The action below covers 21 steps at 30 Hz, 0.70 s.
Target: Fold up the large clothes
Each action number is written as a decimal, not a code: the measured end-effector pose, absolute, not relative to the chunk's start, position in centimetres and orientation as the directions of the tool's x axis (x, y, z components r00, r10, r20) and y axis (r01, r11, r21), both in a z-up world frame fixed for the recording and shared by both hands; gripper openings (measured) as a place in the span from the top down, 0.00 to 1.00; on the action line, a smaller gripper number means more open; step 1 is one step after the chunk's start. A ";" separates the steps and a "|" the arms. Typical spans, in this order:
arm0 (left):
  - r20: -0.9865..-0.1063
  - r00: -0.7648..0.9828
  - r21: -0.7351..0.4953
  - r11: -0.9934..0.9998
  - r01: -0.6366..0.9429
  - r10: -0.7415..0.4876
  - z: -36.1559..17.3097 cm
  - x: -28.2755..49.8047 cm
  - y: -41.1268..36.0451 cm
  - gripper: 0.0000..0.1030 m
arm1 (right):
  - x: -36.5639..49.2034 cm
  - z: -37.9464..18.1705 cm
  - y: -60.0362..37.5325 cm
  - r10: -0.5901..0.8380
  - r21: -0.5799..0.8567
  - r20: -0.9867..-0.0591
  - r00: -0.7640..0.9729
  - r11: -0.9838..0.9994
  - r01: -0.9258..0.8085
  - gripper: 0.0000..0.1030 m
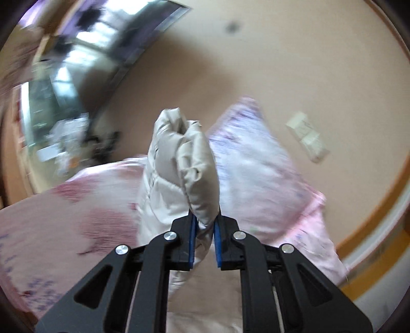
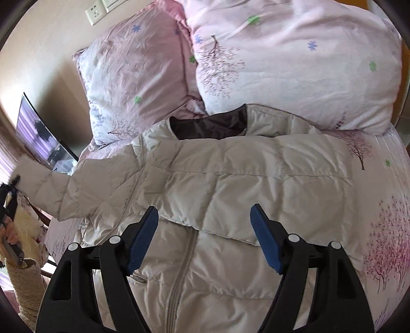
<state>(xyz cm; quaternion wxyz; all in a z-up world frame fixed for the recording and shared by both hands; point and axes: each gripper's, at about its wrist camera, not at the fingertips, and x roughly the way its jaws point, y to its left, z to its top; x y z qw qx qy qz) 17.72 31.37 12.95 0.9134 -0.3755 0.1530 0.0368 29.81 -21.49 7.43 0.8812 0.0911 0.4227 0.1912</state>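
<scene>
A pale beige puffer jacket (image 2: 230,176) lies spread on the bed, front up, its zip running toward me and its dark collar lining (image 2: 210,125) at the far side. My right gripper (image 2: 204,212) hovers open over the jacket's chest with nothing between its blue pads. One sleeve (image 2: 53,189) stretches out to the left, lifted off the bed. My left gripper (image 1: 205,225) is shut on that sleeve's cuff (image 1: 189,153), which bunches up above the jaws. In the right wrist view the left gripper (image 2: 14,181) shows at the left edge, held by a hand (image 2: 10,237).
Two pink floral pillows (image 2: 135,76) (image 2: 294,59) lean at the head of the bed behind the jacket. The pink floral sheet (image 2: 384,230) covers the bed. A wall socket (image 2: 96,11) and a dark screen (image 2: 43,138) are on the left wall. A cream knitted sleeve (image 2: 23,284) is at lower left.
</scene>
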 end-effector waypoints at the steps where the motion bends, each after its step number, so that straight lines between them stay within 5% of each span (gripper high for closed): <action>1: -0.295 0.952 -0.668 0.730 -0.142 -0.085 13.6 18.5 29.9 0.88 | 29.7 7.4 -21.9 0.411 0.323 -0.710 0.572 0.912 -0.254 0.27; 13: -0.286 0.893 -0.630 0.770 0.097 -0.347 14.6 24.1 17.6 0.89 | 28.9 7.4 -26.2 0.378 0.342 -0.691 0.617 0.922 -0.182 0.27; 21: -0.428 0.711 -0.579 0.774 0.258 -0.557 10.5 27.3 5.4 0.89 | 29.2 6.9 -27.9 0.356 0.364 -0.692 0.629 0.923 -0.122 0.26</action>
